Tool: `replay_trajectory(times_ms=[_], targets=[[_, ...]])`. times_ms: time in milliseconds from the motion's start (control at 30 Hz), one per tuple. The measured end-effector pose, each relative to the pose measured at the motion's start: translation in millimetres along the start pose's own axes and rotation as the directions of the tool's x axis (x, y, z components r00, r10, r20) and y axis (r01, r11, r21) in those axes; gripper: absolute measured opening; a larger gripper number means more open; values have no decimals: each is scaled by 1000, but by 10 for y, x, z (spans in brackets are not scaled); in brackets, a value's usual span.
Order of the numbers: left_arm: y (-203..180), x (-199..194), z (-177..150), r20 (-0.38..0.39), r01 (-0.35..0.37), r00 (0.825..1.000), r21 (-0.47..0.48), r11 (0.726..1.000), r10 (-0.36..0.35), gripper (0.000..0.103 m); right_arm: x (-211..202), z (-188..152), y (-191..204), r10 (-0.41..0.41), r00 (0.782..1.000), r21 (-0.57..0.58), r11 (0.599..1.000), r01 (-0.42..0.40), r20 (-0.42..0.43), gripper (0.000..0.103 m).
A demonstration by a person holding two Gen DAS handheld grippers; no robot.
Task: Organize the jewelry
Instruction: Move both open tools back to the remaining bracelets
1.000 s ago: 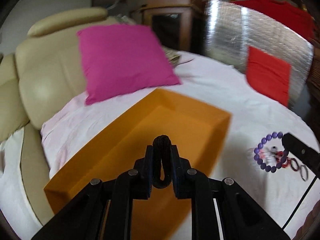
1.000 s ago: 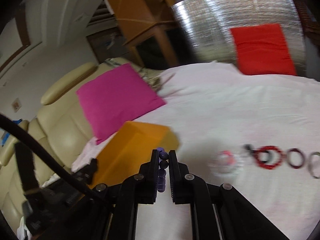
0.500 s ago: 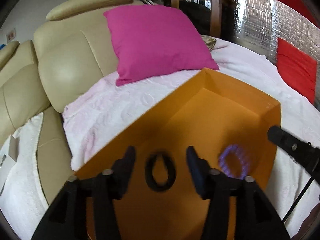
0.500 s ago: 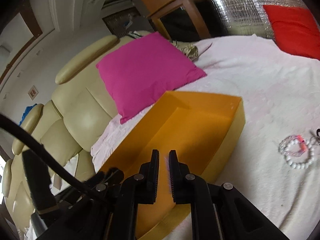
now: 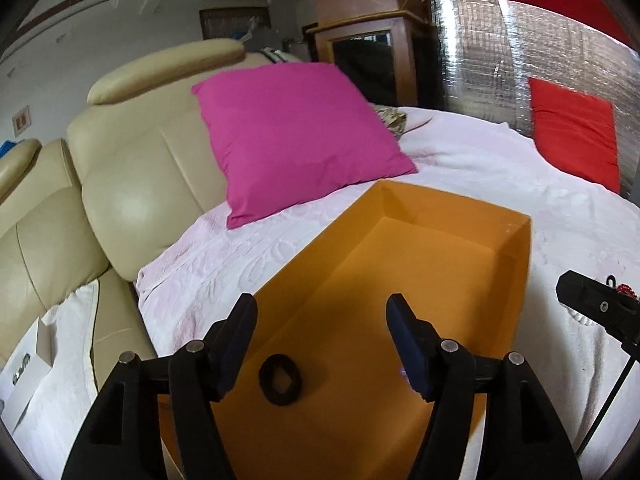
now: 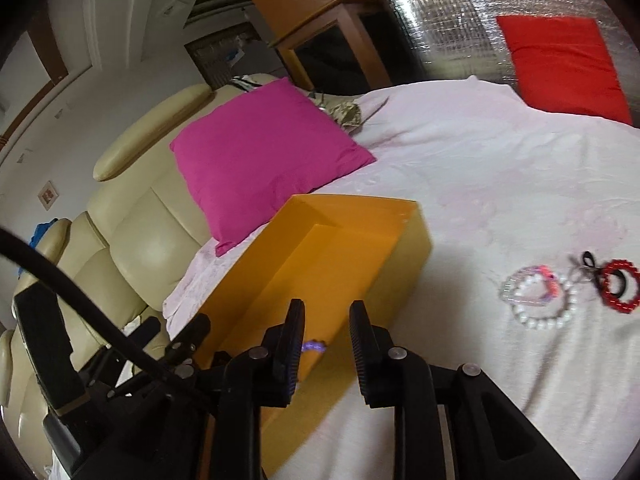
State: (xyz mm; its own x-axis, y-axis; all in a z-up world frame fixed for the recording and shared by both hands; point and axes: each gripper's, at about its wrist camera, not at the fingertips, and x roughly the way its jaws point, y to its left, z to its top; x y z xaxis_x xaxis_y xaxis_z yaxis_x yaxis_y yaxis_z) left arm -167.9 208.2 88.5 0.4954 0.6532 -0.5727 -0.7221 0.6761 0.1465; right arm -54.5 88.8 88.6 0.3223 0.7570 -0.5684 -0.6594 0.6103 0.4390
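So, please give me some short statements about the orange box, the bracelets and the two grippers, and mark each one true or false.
1. The black ring lies inside the orange box. True.
2. The left gripper is shut on the ring. False: it is open, empty.
3. The white bead bracelet is in the box. False: it lies on the white cloth.
4. The right gripper is open. True.
5. The red bracelet lies right of the white one. True.

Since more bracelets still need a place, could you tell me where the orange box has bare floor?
The far half of the orange box, toward the pink pillow, is bare. The near end is crowded: the black ring lies between the left tool fingers, with the purple bracelet beside it.
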Motion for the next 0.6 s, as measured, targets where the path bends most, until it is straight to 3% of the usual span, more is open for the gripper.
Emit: replay_trajectory(times_ms=[100,167,600], targets=[[-111,-41,20,14,15,1000,18,1000,-15,68,-99,-4,-103,-27,1000,3,1000,27,7,38],[-178,-73,25,23,26,999,27,999,-26,68,-177,-16,-182,-46,999,14,999,46,21,56],[-717,-280,28,52,108,992,107,988,-114,72,-627,-80,-766,-141,989,77,987,138,35,56]])
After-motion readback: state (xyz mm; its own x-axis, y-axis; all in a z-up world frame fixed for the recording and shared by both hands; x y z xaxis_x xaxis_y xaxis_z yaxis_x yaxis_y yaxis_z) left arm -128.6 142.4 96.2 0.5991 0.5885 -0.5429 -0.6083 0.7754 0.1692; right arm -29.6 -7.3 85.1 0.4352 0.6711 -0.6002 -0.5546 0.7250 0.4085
